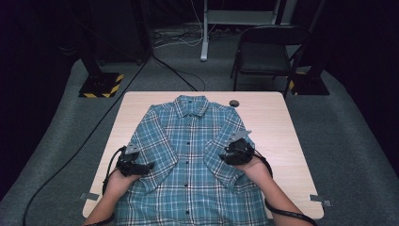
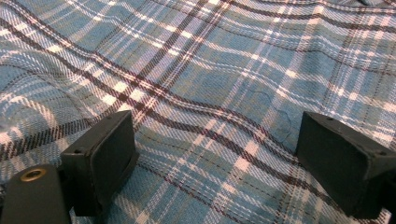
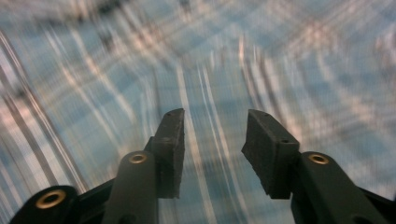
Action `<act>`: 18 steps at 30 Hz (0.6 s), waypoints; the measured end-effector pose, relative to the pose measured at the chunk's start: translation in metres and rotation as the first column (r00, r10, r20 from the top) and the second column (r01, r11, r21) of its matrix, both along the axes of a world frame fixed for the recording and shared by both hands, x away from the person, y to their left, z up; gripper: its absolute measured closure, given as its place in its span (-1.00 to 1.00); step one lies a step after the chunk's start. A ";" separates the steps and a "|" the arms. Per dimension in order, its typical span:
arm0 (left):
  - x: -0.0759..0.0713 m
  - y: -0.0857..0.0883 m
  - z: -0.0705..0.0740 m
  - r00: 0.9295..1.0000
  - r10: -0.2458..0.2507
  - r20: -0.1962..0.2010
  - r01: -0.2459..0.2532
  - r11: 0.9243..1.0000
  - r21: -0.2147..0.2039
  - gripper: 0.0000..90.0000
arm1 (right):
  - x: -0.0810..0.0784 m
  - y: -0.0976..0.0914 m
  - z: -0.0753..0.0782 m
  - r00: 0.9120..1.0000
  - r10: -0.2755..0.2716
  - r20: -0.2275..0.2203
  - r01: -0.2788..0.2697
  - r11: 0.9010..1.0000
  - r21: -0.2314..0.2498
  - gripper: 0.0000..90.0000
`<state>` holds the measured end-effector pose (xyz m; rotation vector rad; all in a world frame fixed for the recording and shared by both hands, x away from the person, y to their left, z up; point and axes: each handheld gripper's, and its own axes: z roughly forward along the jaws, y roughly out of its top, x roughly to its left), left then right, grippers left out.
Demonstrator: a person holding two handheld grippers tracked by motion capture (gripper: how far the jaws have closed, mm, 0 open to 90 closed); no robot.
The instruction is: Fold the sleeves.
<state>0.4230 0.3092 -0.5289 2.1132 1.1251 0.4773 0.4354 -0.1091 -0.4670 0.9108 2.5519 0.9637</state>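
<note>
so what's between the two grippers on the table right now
In the high view, the buttoned front of the plaid shirt spans the stretch between the left gripper and the right gripper, its button placket running down the middle; nothing else lies there.

free: bare table point(image 1: 268, 113) right of shirt point(image 1: 188, 155) | obstacle: small round disc point(image 1: 234, 103) by collar

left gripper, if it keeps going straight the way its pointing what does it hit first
Most likely the plaid shirt. In the left gripper view the open left gripper looks straight onto its fabric, with nothing between the jaws. In the high view it sits at the shirt's sleeve on the table. Depth is hard to judge.
</note>
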 end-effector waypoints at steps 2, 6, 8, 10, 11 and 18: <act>0.000 0.000 0.000 1.000 0.000 0.000 0.000 1.000 0.000 -0.74 | -0.005 -0.011 -0.012 1.000 0.010 -0.025 -0.011 1.000 -0.026 0.17; 0.000 0.000 0.000 1.000 0.000 0.000 0.000 1.000 0.000 -0.74 | -0.017 -0.026 -0.026 0.995 0.084 -0.061 -0.084 0.996 -0.007 0.04; 0.000 0.000 0.000 1.000 0.001 -0.001 -0.001 1.000 0.000 -0.74 | -0.021 -0.028 -0.030 0.993 0.093 -0.079 -0.094 0.996 -0.009 -0.04; 0.000 0.000 0.000 1.000 0.000 -0.001 0.000 1.000 -0.001 -0.74 | -0.024 -0.028 -0.038 0.993 0.092 -0.080 -0.096 0.995 -0.041 -0.09; 0.000 0.000 0.000 1.000 0.000 -0.002 0.000 1.000 -0.001 -0.74 | -0.026 -0.028 -0.042 0.993 0.101 -0.063 -0.104 0.993 -0.048 -0.14; 0.001 0.000 0.000 1.000 -0.005 -0.005 0.005 1.000 -0.002 -0.76 | -0.034 -0.025 -0.044 0.992 0.121 -0.020 -0.122 0.991 -0.048 -0.33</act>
